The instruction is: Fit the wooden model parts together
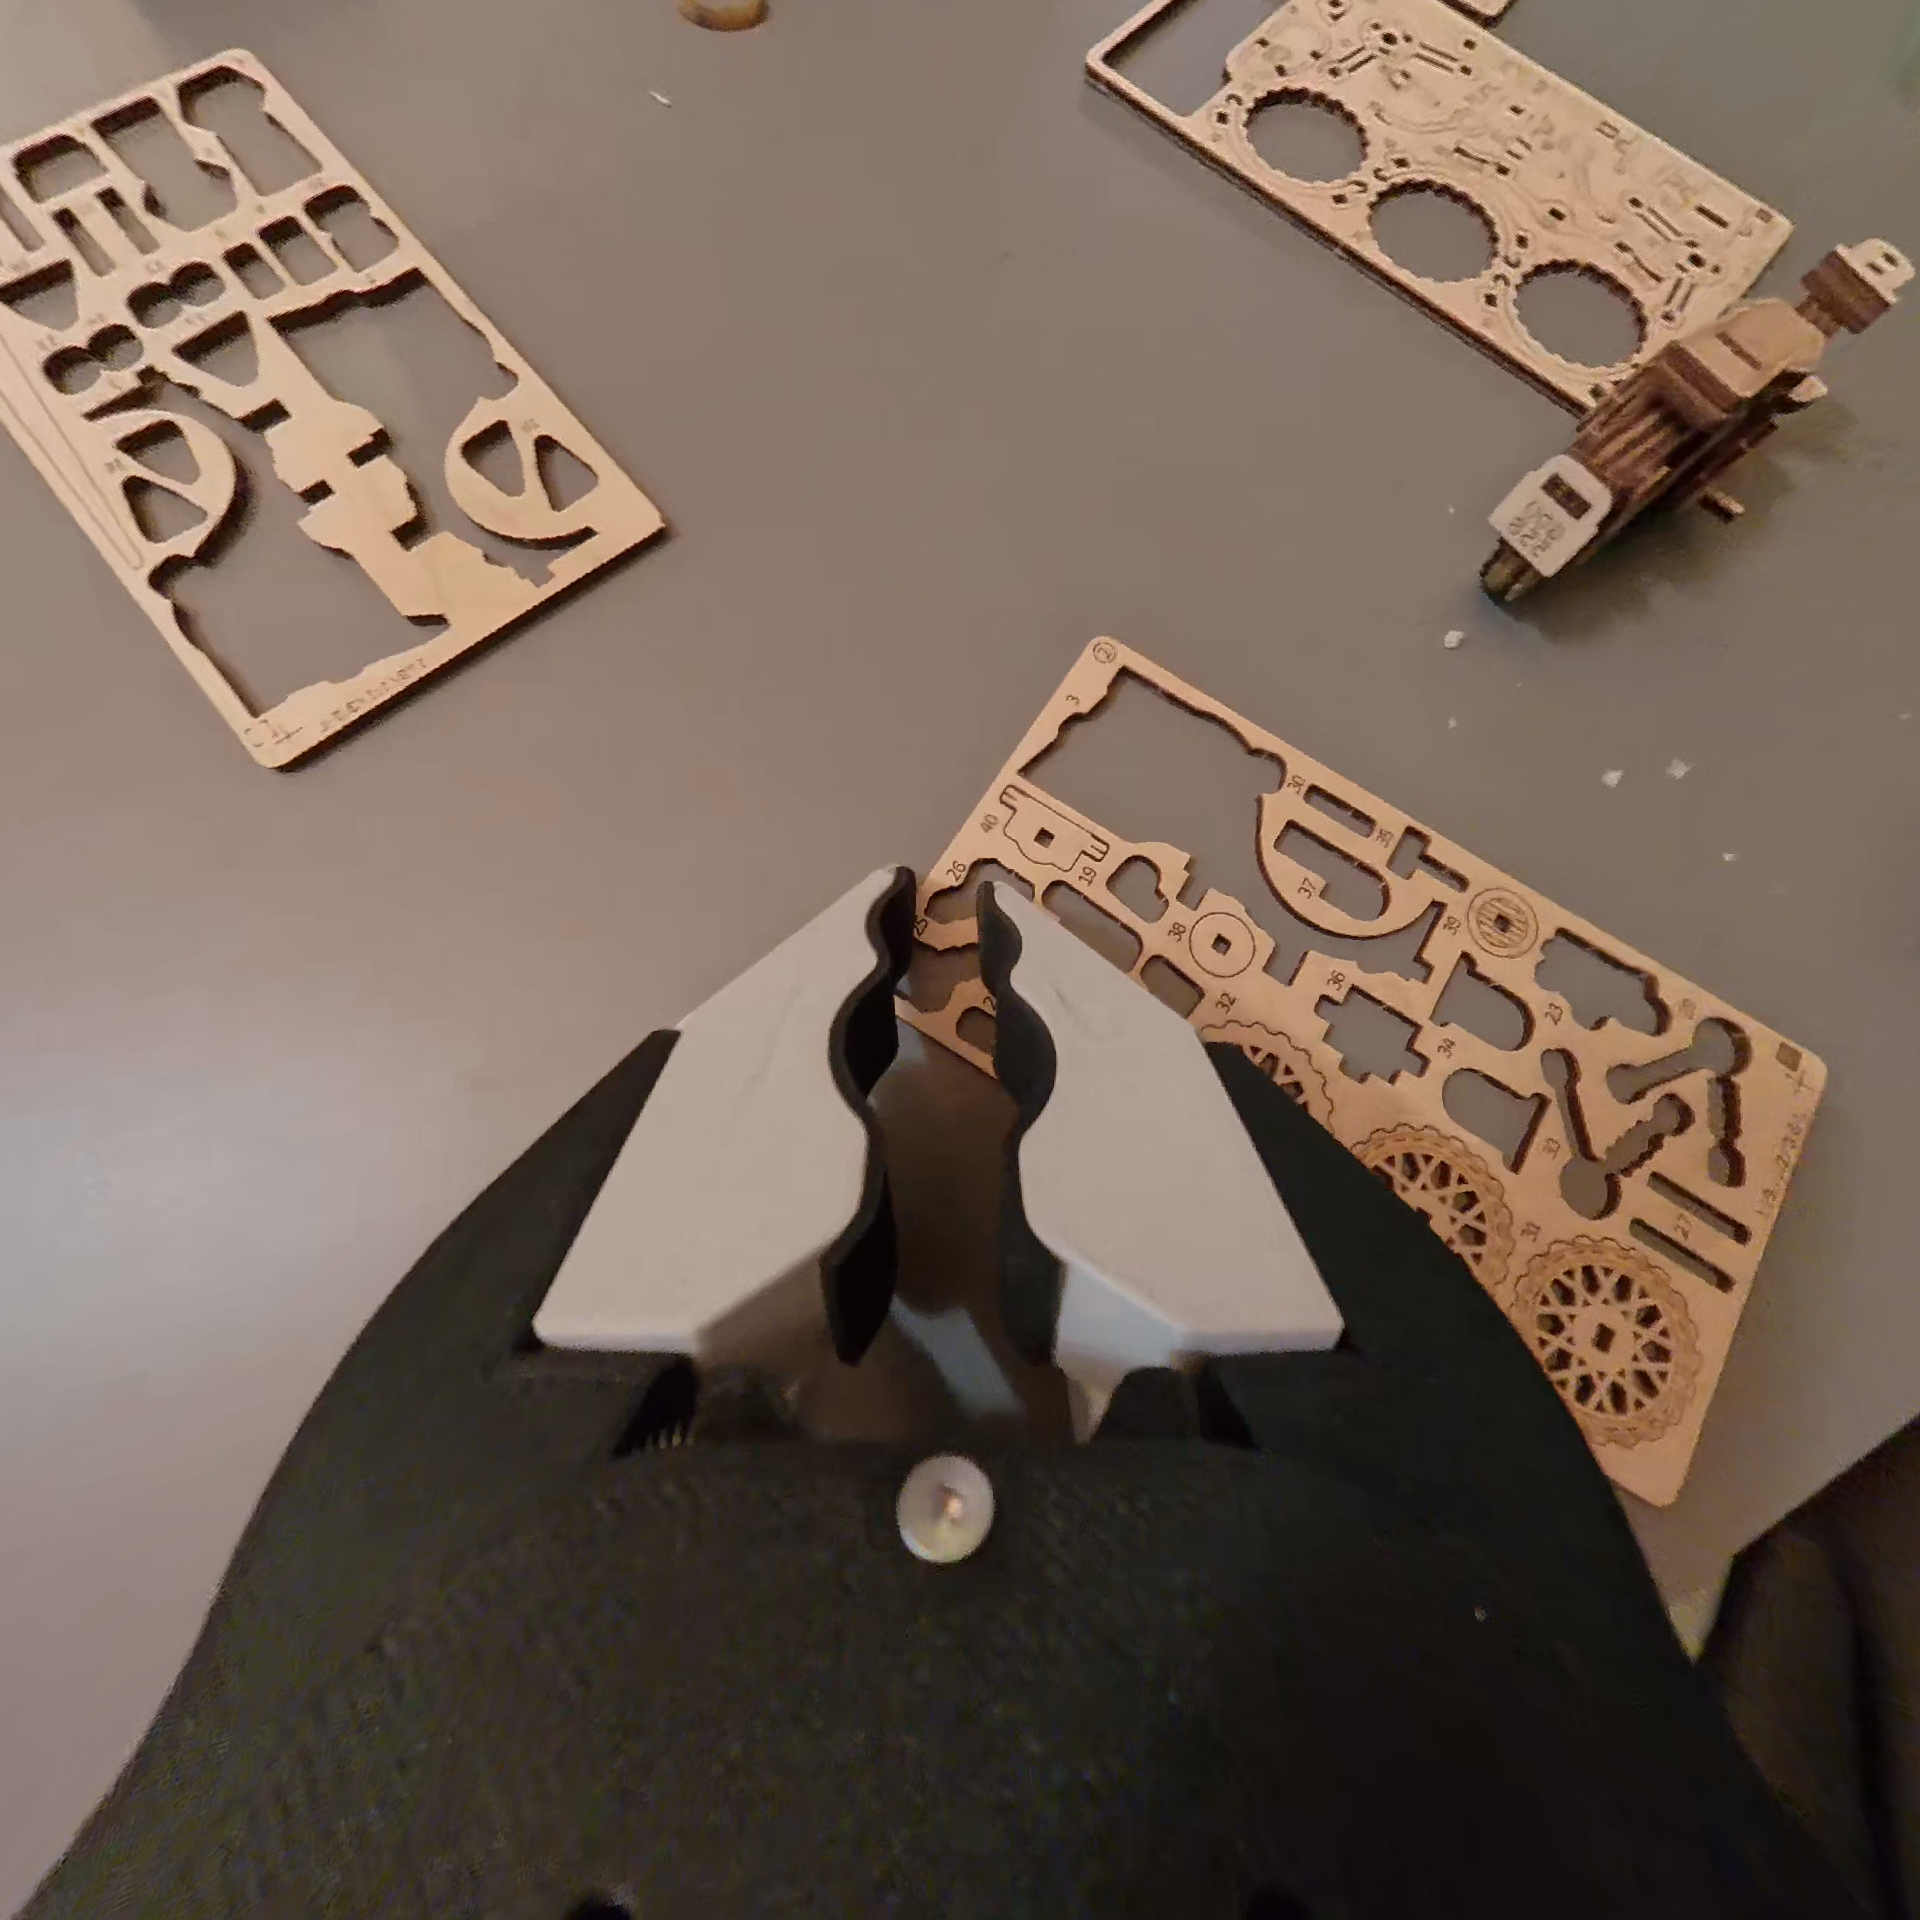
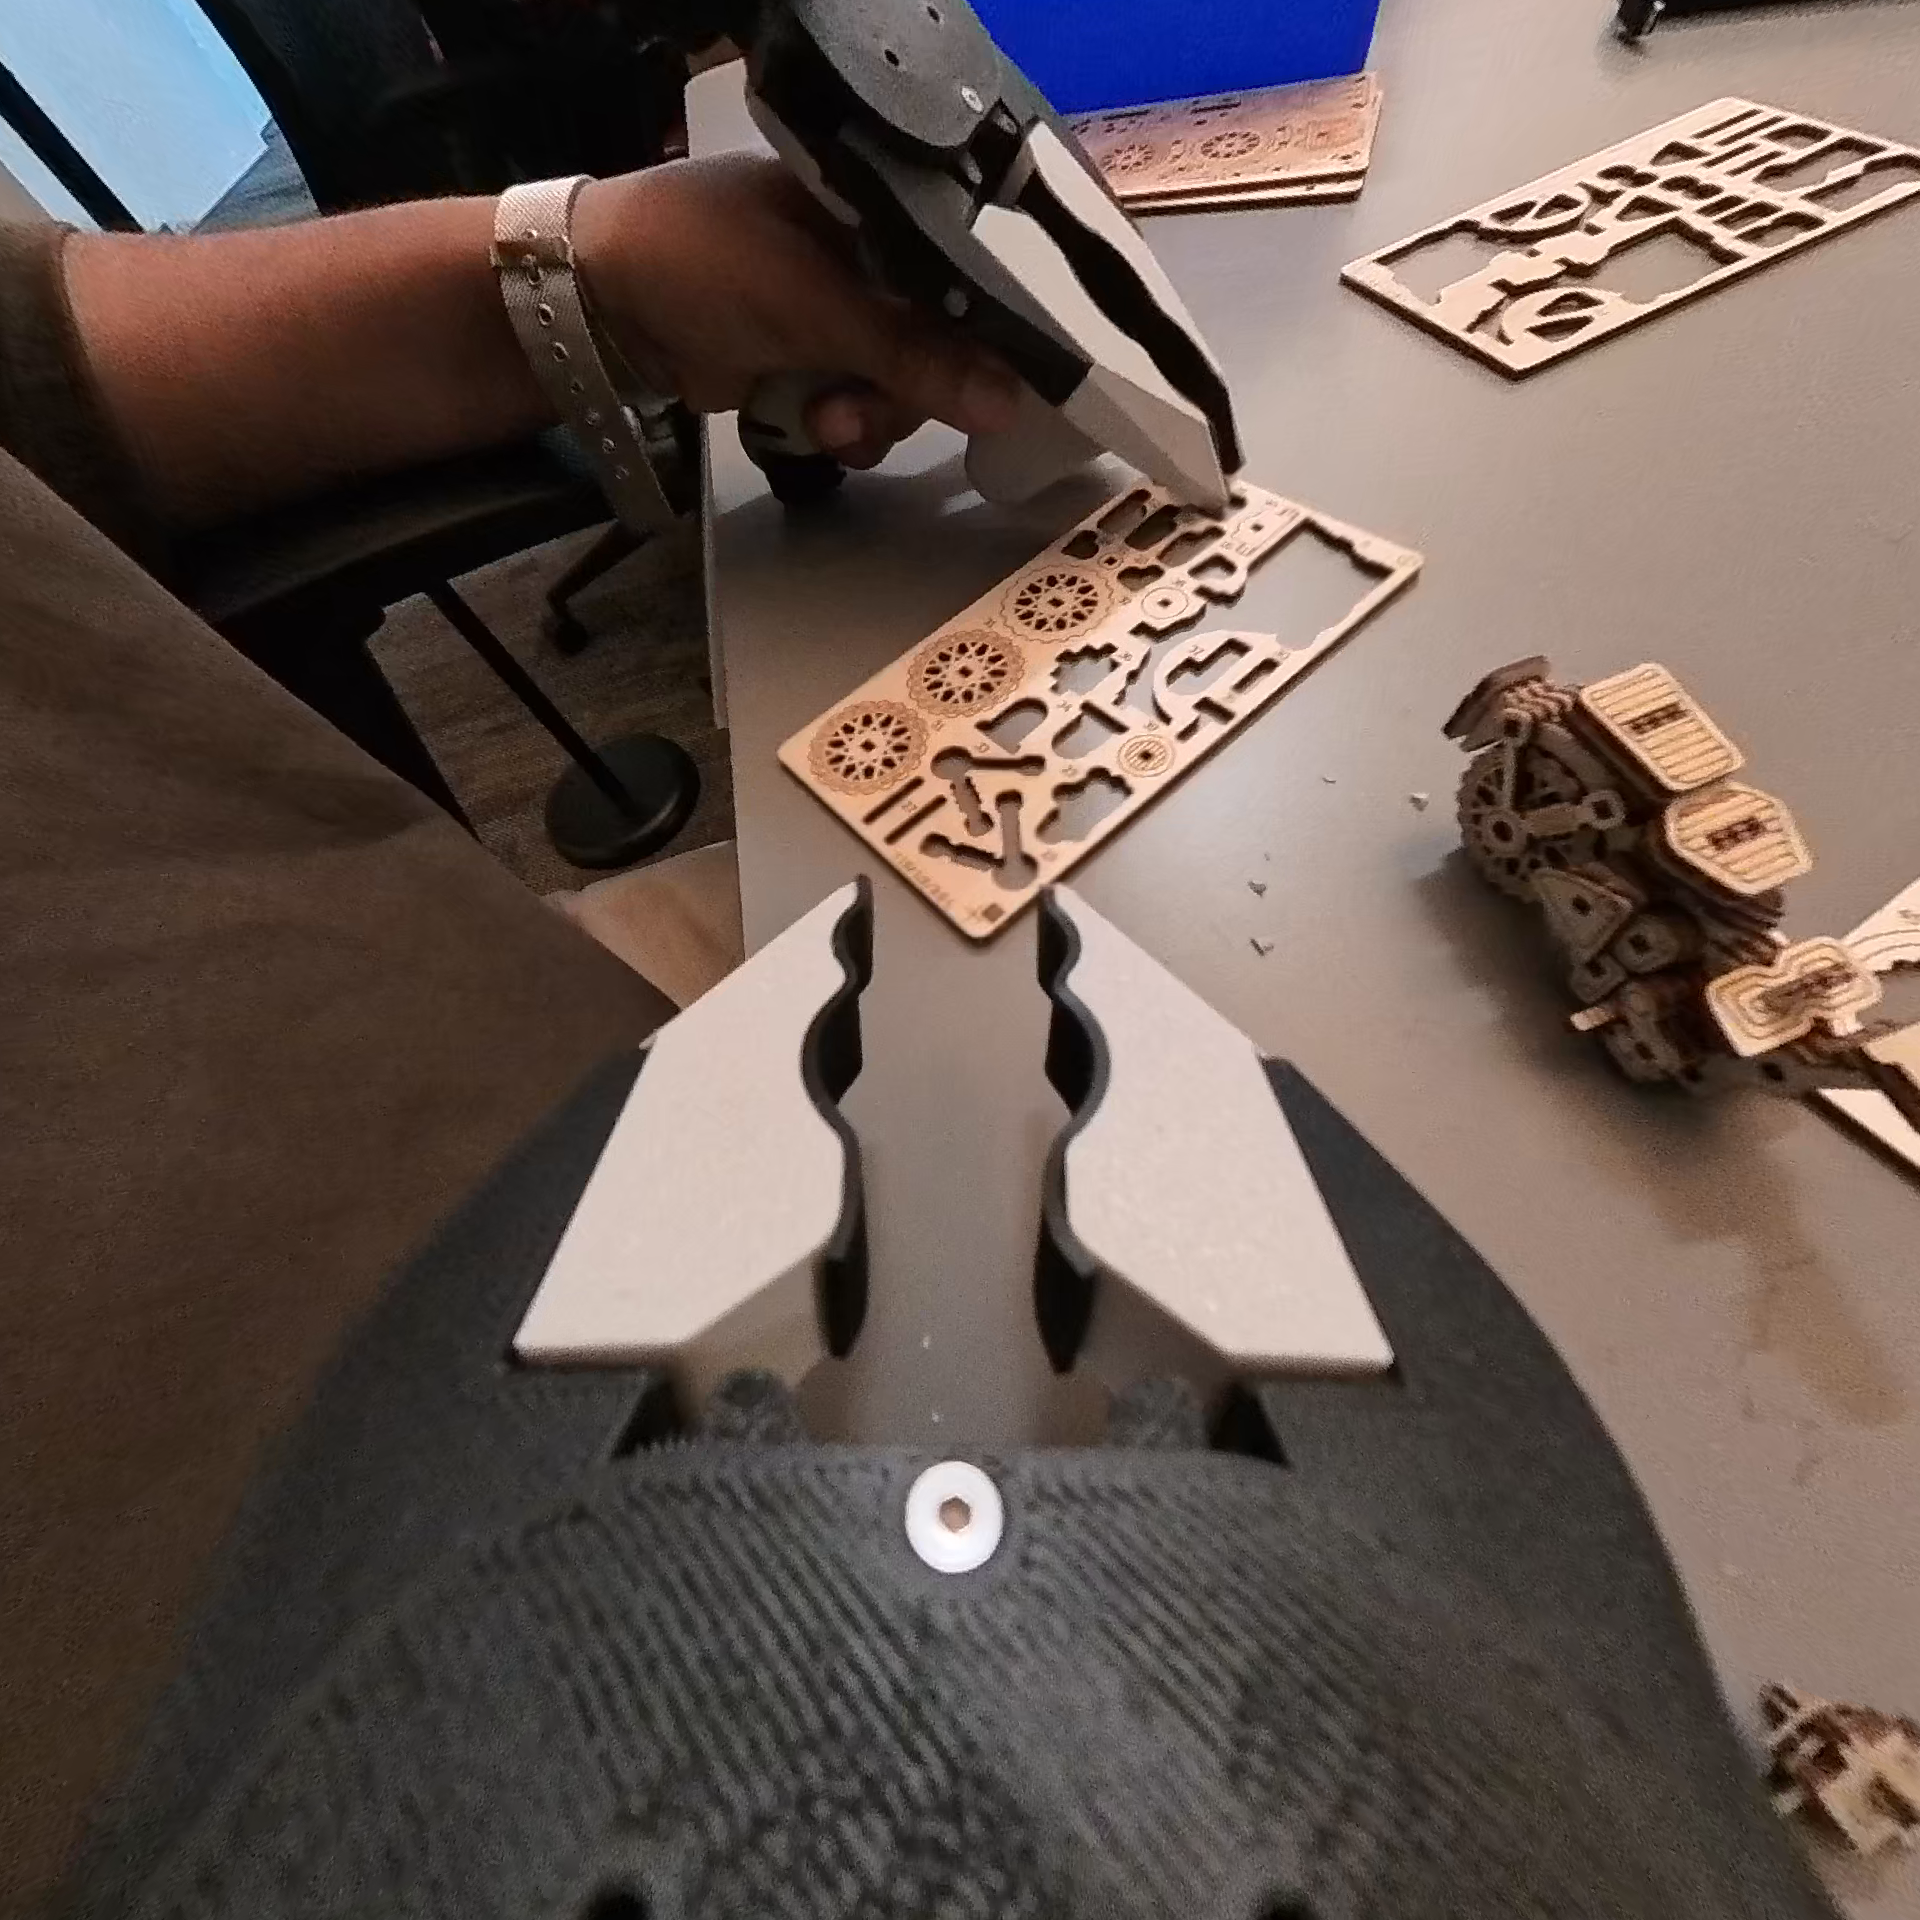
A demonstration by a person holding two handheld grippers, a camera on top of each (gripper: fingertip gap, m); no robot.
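Observation:
A wooden parts sheet (image 1: 1756,1195) with wheels and small pieces still in it lies flat on the grey table (image 1: 831,675). My left gripper (image 1: 940,894) points down at the sheet's near-left corner. Its fingers stand a narrow gap apart with nothing between them. In the right wrist view the left gripper (image 2: 1221,488) touches the far end of the sheet (image 2: 868,743). My right gripper (image 2: 951,904) is open and empty, above the table just short of the sheet. A partly built wooden model (image 1: 1673,416) stands to the right (image 2: 1621,831).
A mostly emptied sheet (image 1: 343,457) lies at the left (image 2: 1434,312). Another sheet (image 1: 1621,187) lies at the back right. A stack of sheets (image 2: 1236,145) sits by a blue box (image 2: 1174,42). A person's hand (image 2: 727,312) holds the left gripper. The table edge (image 2: 727,727) is beside a chair.

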